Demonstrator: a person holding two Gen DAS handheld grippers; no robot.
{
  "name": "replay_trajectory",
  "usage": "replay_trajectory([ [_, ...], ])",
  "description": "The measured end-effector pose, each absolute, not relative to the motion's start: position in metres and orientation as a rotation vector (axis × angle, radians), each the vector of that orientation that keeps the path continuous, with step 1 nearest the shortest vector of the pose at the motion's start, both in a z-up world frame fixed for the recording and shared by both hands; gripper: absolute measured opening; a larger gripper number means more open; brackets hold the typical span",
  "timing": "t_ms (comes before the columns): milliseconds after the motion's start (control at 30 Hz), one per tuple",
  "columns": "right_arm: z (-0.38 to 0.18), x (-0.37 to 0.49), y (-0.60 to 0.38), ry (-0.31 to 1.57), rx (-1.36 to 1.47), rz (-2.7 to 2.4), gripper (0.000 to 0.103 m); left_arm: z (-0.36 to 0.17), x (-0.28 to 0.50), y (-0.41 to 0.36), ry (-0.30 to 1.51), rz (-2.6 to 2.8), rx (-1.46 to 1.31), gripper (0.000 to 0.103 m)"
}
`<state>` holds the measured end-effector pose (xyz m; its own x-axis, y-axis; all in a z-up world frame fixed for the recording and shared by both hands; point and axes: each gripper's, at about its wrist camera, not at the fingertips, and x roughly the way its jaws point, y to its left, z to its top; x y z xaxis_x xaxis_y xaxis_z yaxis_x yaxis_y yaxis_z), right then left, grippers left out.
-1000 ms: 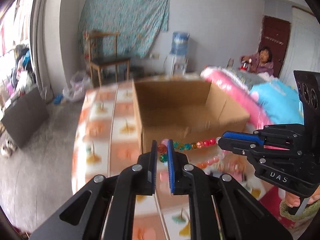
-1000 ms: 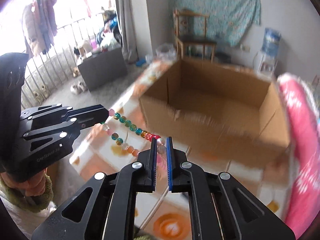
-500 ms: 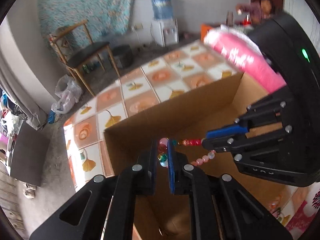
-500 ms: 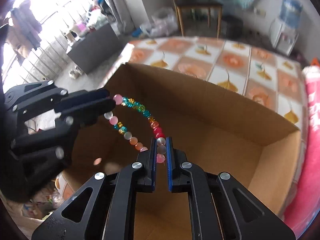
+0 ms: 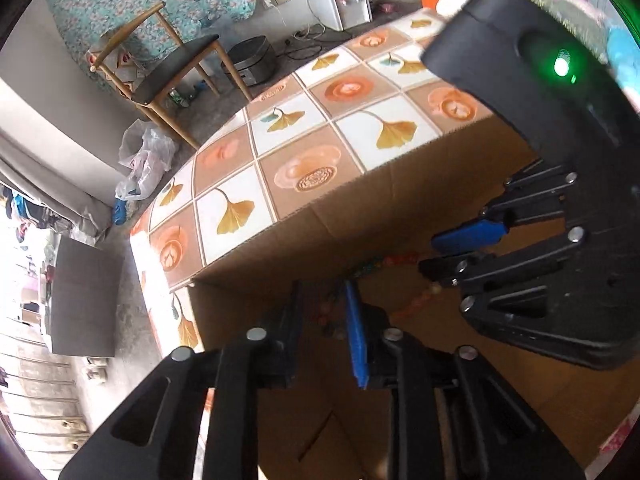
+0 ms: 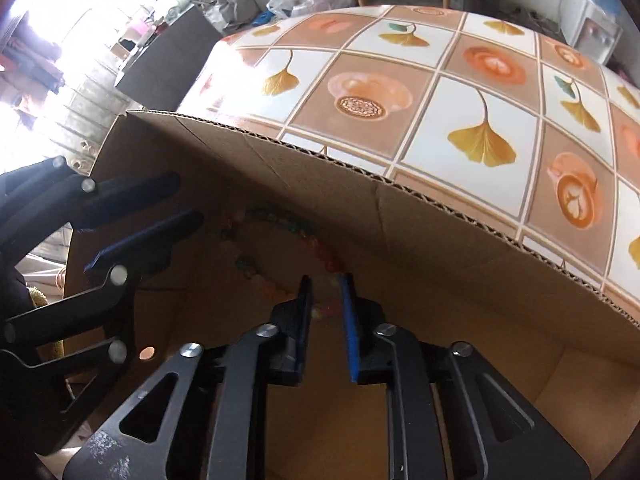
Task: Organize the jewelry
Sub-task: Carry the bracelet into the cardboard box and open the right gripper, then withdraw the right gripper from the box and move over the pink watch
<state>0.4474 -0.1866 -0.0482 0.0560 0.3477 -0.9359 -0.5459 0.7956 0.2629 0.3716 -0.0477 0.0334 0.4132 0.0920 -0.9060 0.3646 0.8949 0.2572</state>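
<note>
Both grippers, left gripper (image 5: 322,312) and right gripper (image 6: 326,300), are opening narrowly, letting the bead necklace (image 6: 280,240) drop at frame centre; best release together, low inside the cardboard box (image 6: 440,240).

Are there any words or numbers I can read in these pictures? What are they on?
No text here can be read for sure.
Tablecloth: one small orange print near its far edge may be letters, but it is too blurred to read.
Box: plain cardboard, with no words or numbers showing.
</note>
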Motion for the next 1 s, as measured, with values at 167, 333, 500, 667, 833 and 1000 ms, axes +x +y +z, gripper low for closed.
replay_trajectory([
  [167, -0.013, 0.429, -0.197, 1.276, -0.173, 0.673, 0.028, 0.072, 0.35, -0.035, 1.068, -0.186, 0.366, 0.033],
  [333, 0.055, 0.381, -0.22, 1.089, -0.155, 0.676, 0.042, 0.128, 0.292, -0.013, 0.927, -0.209, 0.276, 0.064],
  [500, 0.113, 0.29, -0.253, 0.888, -0.129, 0.709, 0.054, 0.158, 0.204, 0.015, 0.83, -0.226, 0.189, 0.085],
  [667, 0.104, 0.205, -0.28, 0.849, -0.061, 0.735, 0.06, 0.131, 0.116, 0.029, 0.833, -0.232, 0.082, 0.096],
  [833, 0.05, 0.143, -0.291, 0.907, -0.011, 0.69, 0.06, 0.055, 0.07, 0.024, 0.931, -0.198, 0.009, 0.096],
  [1000, 0.008, 0.118, -0.298, 0.991, 0.072, 0.668, 0.06, -0.003, 0.056, 0.01, 1.02, -0.124, 0.038, 0.096],
])
